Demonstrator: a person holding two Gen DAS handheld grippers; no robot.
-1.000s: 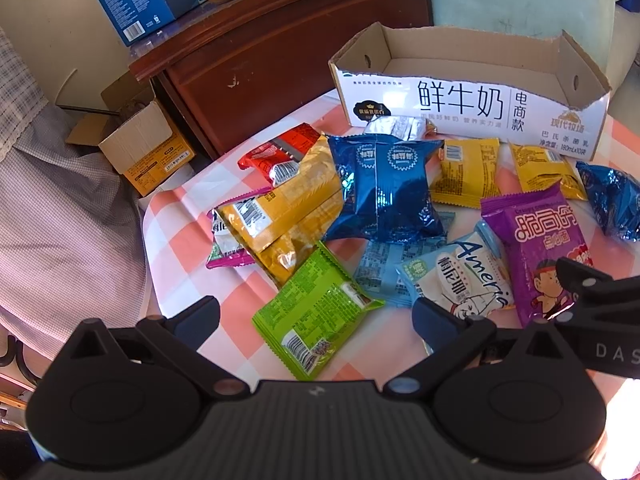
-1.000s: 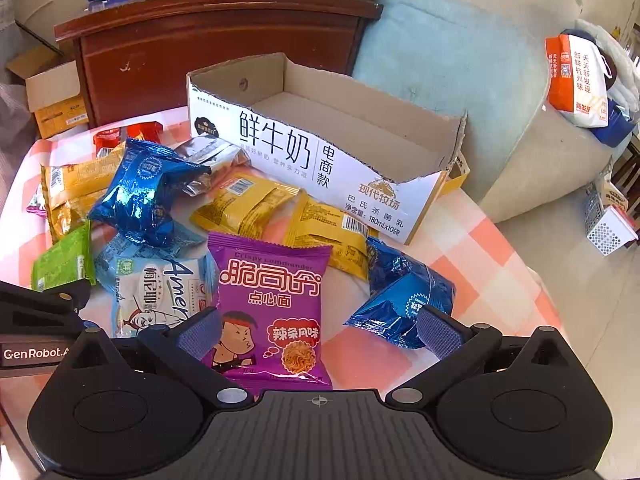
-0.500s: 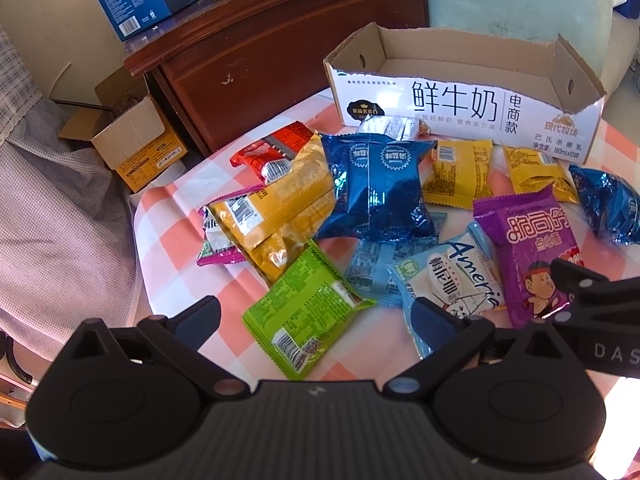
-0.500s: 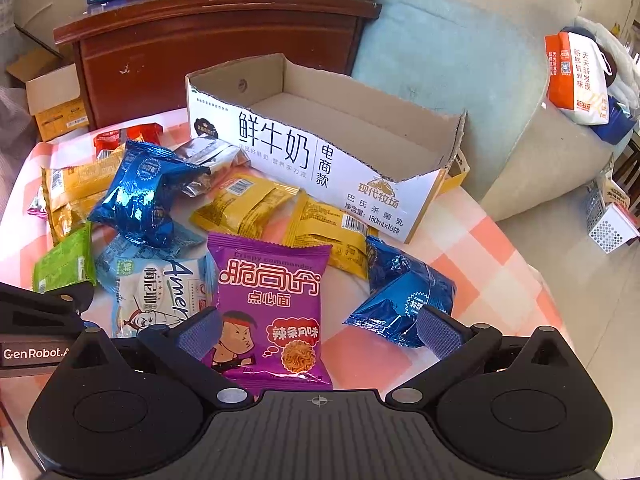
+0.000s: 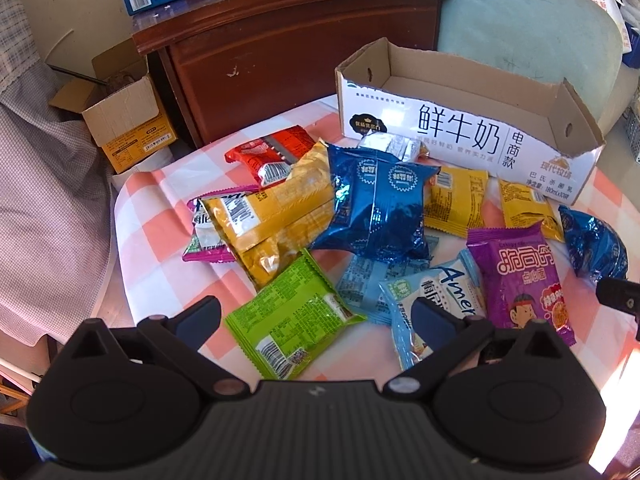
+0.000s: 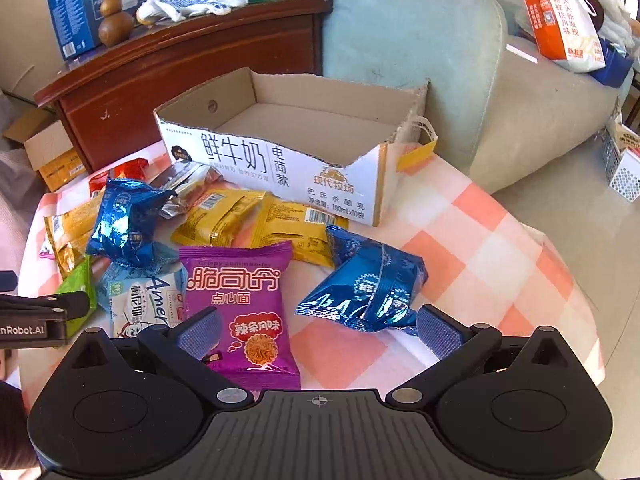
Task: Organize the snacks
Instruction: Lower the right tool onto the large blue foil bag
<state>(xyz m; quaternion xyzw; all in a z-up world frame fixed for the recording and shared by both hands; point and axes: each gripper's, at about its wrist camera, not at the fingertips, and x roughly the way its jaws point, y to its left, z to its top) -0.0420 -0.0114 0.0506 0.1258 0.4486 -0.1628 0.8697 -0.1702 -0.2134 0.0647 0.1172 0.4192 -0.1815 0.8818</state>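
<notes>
Several snack packets lie scattered on a pink-checked tablecloth (image 5: 152, 264) in front of an empty cut-open milk carton box (image 5: 460, 136) (image 6: 280, 160). My left gripper (image 5: 316, 316) hangs open above a green packet (image 5: 292, 316), with a white-and-blue packet (image 5: 432, 300) by its right finger. My right gripper (image 6: 318, 328) is open over a purple packet (image 6: 240, 300) and a blue foil packet (image 6: 364, 284). Another blue foil packet (image 5: 376, 208), yellow packets (image 5: 276, 220) (image 6: 224, 220) and a red packet (image 5: 272, 152) lie further back.
A dark wooden cabinet (image 5: 288, 52) stands behind the table with boxes and a wooden gourd (image 6: 114, 20) on top. An open cardboard box (image 5: 124, 116) sits on the floor at left. A pale green sofa (image 6: 440, 68) with bags (image 6: 568, 28) is at right.
Both grippers have drawn back and risen slightly; the packets and box look a little further off. Nothing was picked up or let go.
</notes>
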